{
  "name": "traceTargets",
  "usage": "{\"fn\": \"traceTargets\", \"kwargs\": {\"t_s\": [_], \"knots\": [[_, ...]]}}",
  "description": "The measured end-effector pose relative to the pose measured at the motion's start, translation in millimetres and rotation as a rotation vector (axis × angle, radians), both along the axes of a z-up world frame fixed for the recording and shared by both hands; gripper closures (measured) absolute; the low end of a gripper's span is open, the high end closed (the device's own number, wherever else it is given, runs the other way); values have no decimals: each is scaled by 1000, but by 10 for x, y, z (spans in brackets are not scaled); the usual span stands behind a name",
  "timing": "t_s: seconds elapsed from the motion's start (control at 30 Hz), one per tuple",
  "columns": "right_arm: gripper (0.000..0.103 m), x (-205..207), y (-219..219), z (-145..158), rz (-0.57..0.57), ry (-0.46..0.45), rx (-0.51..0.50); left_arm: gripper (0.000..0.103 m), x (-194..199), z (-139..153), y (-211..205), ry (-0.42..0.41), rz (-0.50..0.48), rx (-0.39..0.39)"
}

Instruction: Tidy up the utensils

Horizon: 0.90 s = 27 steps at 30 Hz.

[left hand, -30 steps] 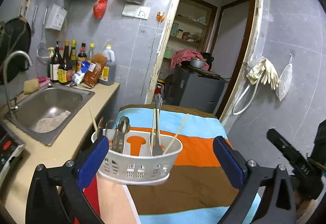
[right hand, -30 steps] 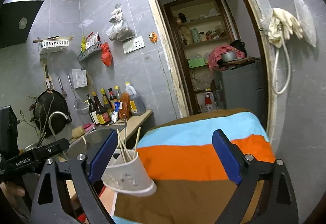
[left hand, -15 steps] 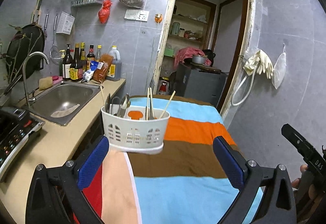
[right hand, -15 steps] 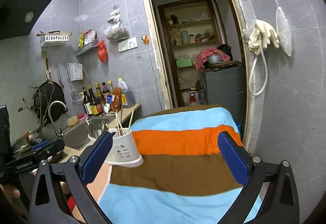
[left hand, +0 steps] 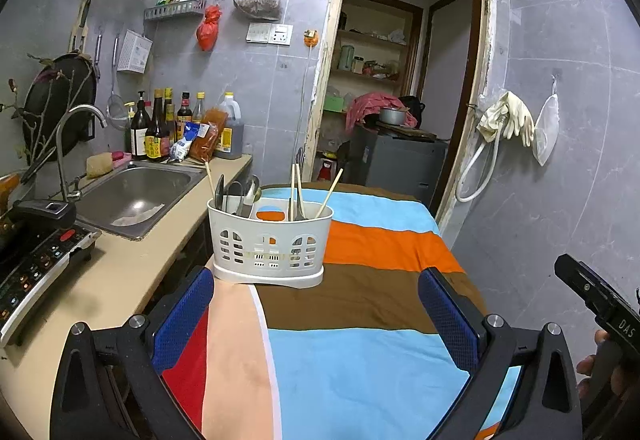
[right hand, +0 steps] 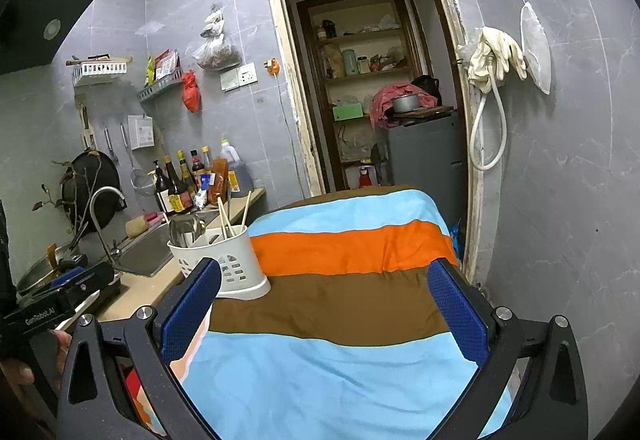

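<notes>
Both claws, left (left hand: 316,314) and right (right hand: 324,310), gape empty. The caddy (left hand: 270,242) stands upright at the cloth's (left hand: 372,360) left edge; a nudge could tip it off.

White matt plastic utensil caddy (left hand: 269,244) sitting on soft striped cloth (left hand: 360,320); brushed steel sink (left hand: 136,196) gleaming beside.

Utensil caddy (left hand: 270,246) on cloth (left hand: 360,320) left edge, counter (left hand: 132,268), sink (left hand: 136,194) left
</notes>
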State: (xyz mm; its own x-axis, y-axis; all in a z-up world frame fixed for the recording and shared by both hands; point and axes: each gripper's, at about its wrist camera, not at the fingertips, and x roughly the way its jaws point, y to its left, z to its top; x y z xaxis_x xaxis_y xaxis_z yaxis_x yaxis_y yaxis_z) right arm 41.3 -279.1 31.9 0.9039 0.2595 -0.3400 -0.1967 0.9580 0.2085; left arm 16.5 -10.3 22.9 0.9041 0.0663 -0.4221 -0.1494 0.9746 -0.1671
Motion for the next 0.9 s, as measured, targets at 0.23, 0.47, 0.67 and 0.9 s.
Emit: {"fn": "traceTargets", "kwargs": {"t_s": [0.23,0.47,0.67,0.9], "knots": [[2,8,11,-27,14,7,0,1,-9,-11,-11,4,2,-2],[2,41,42,-22,21,11,-1,1,-4,-14,2,5,0,-2],[2,40,43,-18,19,13,-3,0,-14,-19,-6,6,-3,0],[2,91,46,-53,13,19,-2,1,-11,-35,-9,7,-3,0]]}}
